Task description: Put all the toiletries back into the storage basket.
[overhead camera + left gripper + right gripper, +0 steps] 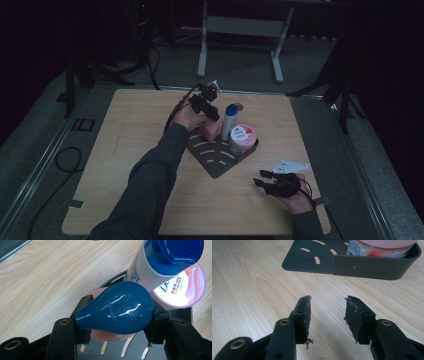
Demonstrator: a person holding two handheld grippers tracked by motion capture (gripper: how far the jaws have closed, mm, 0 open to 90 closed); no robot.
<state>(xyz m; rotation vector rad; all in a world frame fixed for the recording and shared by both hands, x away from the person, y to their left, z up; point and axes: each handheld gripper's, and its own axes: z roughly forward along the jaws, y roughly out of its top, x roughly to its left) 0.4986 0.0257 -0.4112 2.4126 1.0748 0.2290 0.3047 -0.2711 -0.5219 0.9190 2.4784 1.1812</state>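
Over the rack (220, 167), beside its tube (230, 121) and jar (243, 139), our left gripper (117, 327) clamps the pink bottle (115, 308), unreleased; right gripper (328, 320) gapes empty.

A grey metal frame (240, 30) stands beyond the wooden table (125, 150).

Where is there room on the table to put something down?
The wooden table is bare along its left side and near edge, between the dark tray and the right gripper. The tray's far corner is crowded: pink bottle, white tube, pink jar.
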